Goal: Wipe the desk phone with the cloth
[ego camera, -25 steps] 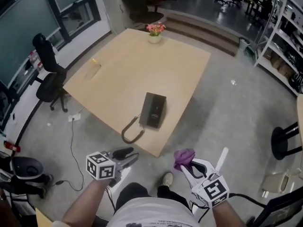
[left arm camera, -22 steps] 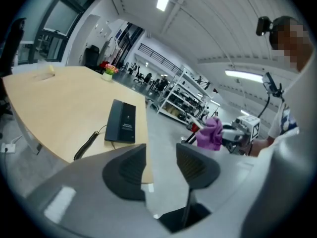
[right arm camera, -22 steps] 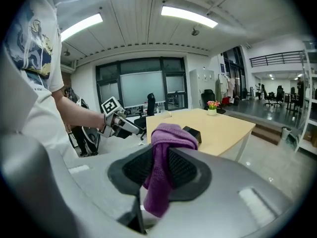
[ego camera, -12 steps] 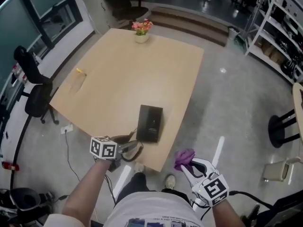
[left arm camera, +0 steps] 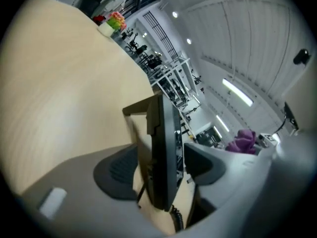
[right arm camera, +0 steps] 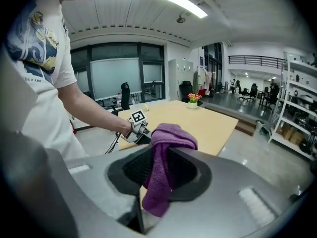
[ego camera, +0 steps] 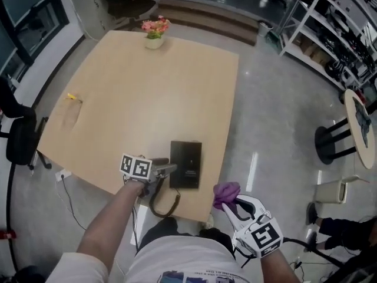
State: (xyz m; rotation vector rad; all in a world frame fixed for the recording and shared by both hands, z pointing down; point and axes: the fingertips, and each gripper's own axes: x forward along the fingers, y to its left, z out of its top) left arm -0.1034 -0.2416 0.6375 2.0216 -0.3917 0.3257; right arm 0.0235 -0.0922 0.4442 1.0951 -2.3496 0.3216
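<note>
The black desk phone [ego camera: 186,163] lies near the front edge of the wooden table [ego camera: 135,99], its coiled cord [ego camera: 163,203] hanging over that edge. My left gripper [ego camera: 168,170] is at the phone's near left side. In the left gripper view the phone [left arm camera: 166,148] shows edge-on between the two pads without being pressed; these jaws have just been opening and stand open. My right gripper [ego camera: 232,204] hangs off the table's front right, shut on the purple cloth [ego camera: 226,192]. That cloth [right arm camera: 161,167] droops between the right gripper's [right arm camera: 158,175] pads.
A flower pot [ego camera: 154,31] stands at the table's far edge and a small yellow item [ego camera: 72,97] at its left. A black office chair [ego camera: 20,140] is on the left. A round stool [ego camera: 339,140], a bin [ego camera: 330,191] and shelves [ego camera: 330,34] are on the right.
The view has closed in on the table. My left gripper went forward from my lap to the phone's side and its jaws widened. The right gripper kept the cloth and shifted slightly.
</note>
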